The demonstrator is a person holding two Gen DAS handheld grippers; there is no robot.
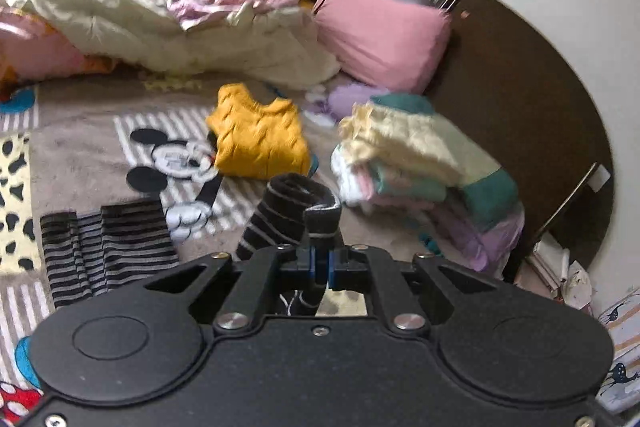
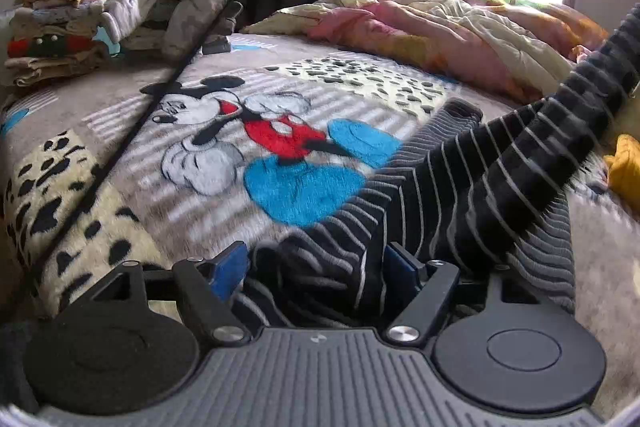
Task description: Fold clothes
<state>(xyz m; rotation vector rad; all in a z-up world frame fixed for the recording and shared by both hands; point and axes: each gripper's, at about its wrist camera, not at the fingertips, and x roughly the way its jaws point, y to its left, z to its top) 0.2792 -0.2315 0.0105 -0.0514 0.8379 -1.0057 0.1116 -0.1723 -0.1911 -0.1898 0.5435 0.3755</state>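
Note:
A black garment with thin grey stripes (image 2: pixel 460 183) lies on the Mickey Mouse blanket (image 2: pixel 224 147). My left gripper (image 1: pixel 320 259) is shut on a sleeve or cuff of the striped garment (image 1: pixel 288 215) and lifts it off the bed; another part of the garment (image 1: pixel 108 243) lies flat at the left. My right gripper (image 2: pixel 316 267) is open, its blue pads either side of a bunched part of the garment. A raised striped sleeve (image 2: pixel 592 67) runs up to the right.
A folded yellow sweater (image 1: pixel 260 139) and a stack of folded clothes (image 1: pixel 424 159) lie ahead of the left gripper. A crumpled duvet (image 1: pixel 160 11) and pink pillow (image 1: pixel 384 35) sit behind. Another clothes pile (image 2: pixel 56 31) sits far left. A dark rod (image 2: pixel 160 95) crosses the bed.

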